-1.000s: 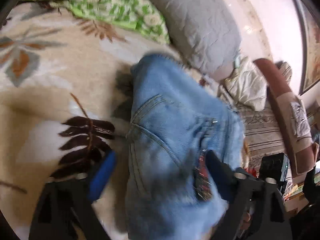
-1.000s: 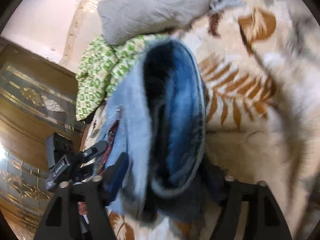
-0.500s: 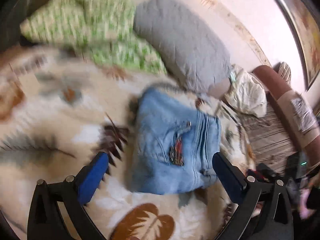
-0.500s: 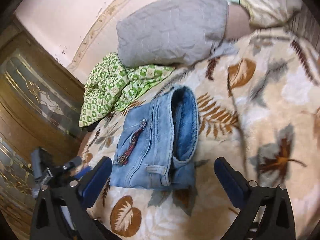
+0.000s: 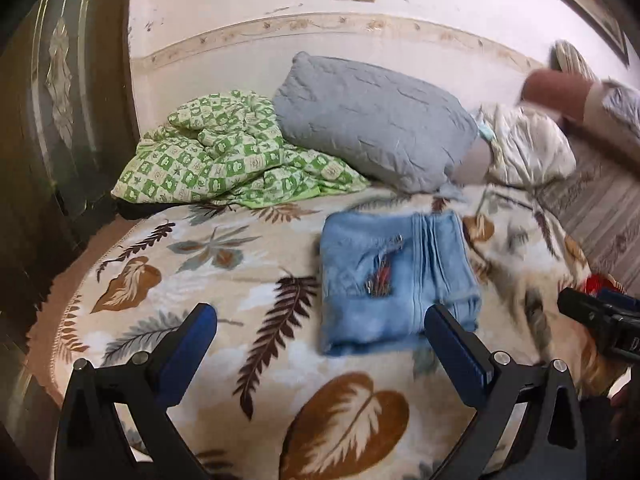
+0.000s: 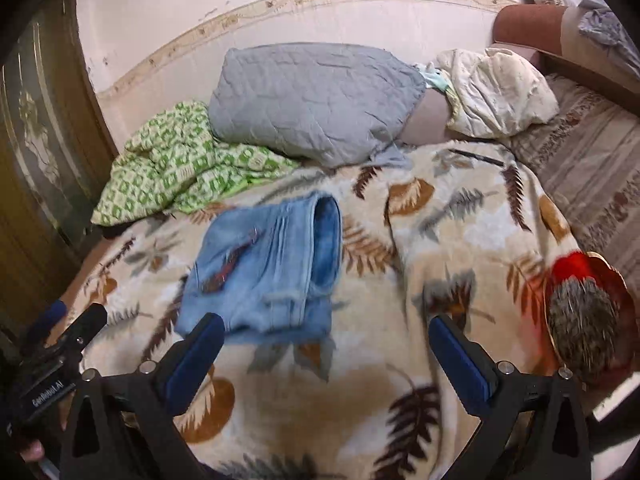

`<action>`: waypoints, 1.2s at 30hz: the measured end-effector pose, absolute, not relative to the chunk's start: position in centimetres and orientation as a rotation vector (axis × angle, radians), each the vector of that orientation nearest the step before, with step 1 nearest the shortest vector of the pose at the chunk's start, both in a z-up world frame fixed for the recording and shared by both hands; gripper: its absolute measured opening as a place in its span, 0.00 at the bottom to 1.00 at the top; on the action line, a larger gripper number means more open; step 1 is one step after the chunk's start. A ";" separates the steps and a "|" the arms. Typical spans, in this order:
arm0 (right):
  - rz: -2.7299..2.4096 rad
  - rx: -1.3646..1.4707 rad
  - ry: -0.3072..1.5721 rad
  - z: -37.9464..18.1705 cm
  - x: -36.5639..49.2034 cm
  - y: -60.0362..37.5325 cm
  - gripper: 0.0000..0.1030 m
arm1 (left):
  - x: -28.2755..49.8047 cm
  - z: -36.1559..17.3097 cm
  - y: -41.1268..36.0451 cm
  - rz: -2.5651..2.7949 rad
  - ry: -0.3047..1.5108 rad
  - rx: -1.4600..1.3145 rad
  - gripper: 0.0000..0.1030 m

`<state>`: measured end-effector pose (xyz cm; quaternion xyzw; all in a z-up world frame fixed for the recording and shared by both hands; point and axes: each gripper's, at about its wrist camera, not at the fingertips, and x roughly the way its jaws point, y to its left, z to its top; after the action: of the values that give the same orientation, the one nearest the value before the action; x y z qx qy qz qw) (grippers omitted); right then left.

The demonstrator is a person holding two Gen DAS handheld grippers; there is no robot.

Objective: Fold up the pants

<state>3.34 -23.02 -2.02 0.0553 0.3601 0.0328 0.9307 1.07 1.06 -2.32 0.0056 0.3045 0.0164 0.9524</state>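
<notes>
The folded pants (image 5: 394, 276) lie as a compact blue denim bundle on the leaf-patterned blanket (image 5: 224, 276) covering the bed, near its middle in both views. In the right wrist view the pants (image 6: 264, 268) run with their long axis from about 7 o'clock to 1 o'clock, the rolled, open fold edge on the 3 o'clock side and a stitched seam running along the length. Bare blanket lies open around the bundle at 3, 6 and 9 o'clock; at 12 o'clock a grey pillow (image 5: 372, 120) and a crumpled green checked cloth (image 5: 224, 160) sit close behind it, against the wall.

Half a second ago both tools were nearer the bundle — now they sit further back, and the pants have kept their folded shape. A second ago the denim was pinched between the fingers of each.

The left hand-held gripper (image 5: 320, 344) is spread wide and holds nothing, its right finger overlapping the bundle's near corner in view. The right hand-held gripper (image 6: 324, 354) is likewise wide and empty, with a red cushion (image 6: 588, 280) at its 3 o'clock.
</notes>
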 end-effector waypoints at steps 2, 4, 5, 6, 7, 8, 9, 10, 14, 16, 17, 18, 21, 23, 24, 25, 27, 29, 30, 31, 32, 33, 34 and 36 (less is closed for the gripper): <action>0.049 0.077 0.746 -2.8 2.3 -22.3 1.00 | 0.2 -2.4 1.0 0.017 0.621 0.013 1.00; 0.022 0.042 0.736 -3.2 1.3 -21.8 1.00 | -0.4 -2.3 1.1 0.029 0.618 0.020 1.00; 0.012 0.028 0.731 -3.3 1.0 -21.6 1.00 | -0.6 -2.2 1.1 0.034 0.615 0.019 1.00; -0.002 0.007 0.717 -3.3 0.5 -21.4 1.00 | -0.8 -2.1 1.2 0.037 0.610 0.018 1.00; -0.012 -0.003 0.706 -3.3 0.1 -21.2 1.00 | -1.1 -2.0 1.1 0.039 0.605 0.018 1.00; -0.020 -0.014 0.697 -3.2 -0.2 -21.1 1.00 | -1.2 -2.0 1.1 0.041 0.605 0.018 1.00; -0.024 -0.016 0.696 -3.1 -0.4 -21.1 1.00 | -1.3 -2.0 1.0 0.044 0.606 0.019 1.00; -0.024 -0.011 0.695 -3.1 -0.5 -21.1 1.00 | -1.5 -1.9 0.9 0.040 0.601 0.025 1.00; -0.023 -0.005 0.687 -2.5 -0.9 -21.4 1.00 | -1.7 -1.5 0.5 0.025 0.601 0.022 1.00; -0.024 0.001 0.683 -2.2 -1.0 -21.6 1.00 | -1.6 -1.4 0.2 0.022 0.604 0.022 1.00; -0.027 0.000 0.683 -2.1 -1.0 -21.7 1.00 | -1.6 -1.4 0.1 0.020 0.607 0.026 1.00; -0.028 0.002 0.681 -1.9 -1.1 -21.8 1.00 | -1.5 -1.2 0.0 0.019 0.608 0.030 1.00; -0.034 0.017 0.676 -1.2 -1.1 -22.3 1.00 | -1.5 -0.7 -0.3 0.030 0.605 0.024 1.00; -0.033 0.025 0.665 -0.9 -1.2 -22.5 1.00 | -1.5 -0.5 -0.4 0.031 0.598 0.012 1.00; -0.035 0.027 0.665 -0.9 -1.2 -22.5 1.00 | -1.5 -0.5 -0.4 0.034 0.598 0.012 1.00; -0.036 0.028 0.668 -0.9 -1.2 -22.6 1.00 | -1.5 -0.5 -0.4 0.034 0.598 0.016 1.00; -0.033 0.029 0.670 -1.1 -1.3 -22.6 1.00 | -1.6 -0.5 -0.5 0.033 0.598 0.021 1.00; -0.035 0.029 0.674 -1.3 -1.3 -22.6 1.00 | -1.7 -0.6 -0.6 0.031 0.605 0.019 1.00; -0.033 0.026 0.677 -1.4 -1.3 -22.5 1.00 | -1.8 -0.7 -0.6 0.029 0.606 0.016 1.00; -0.034 0.021 0.679 -1.5 -1.3 -22.4 1.00 | -1.8 -0.8 -0.6 0.032 0.609 0.012 1.00; -0.035 0.015 0.679 -1.5 -1.3 -22.3 1.00 | -1.8 -0.8 -0.5 0.033 0.610 0.009 1.00; -0.032 0.011 0.680 -1.5 -1.3 -22.1 1.00 | -1.9 -0.8 -0.5 0.030 0.606 0.004 1.00; -0.030 0.009 0.682 -1.6 -1.3 -22.1 1.00 | -2.0 -0.8 -0.5 0.033 0.602 -0.001 1.00; -0.027 0.003 0.685 -1.6 -1.3 -21.9 1.00 | -2.1 -0.7 -0.5 0.039 0.598 -0.004 1.00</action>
<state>-1.29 -21.88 -1.59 0.0014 0.3356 -0.0133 0.9419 -2.08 -0.47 -0.73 -0.0018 0.2945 0.0192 0.9555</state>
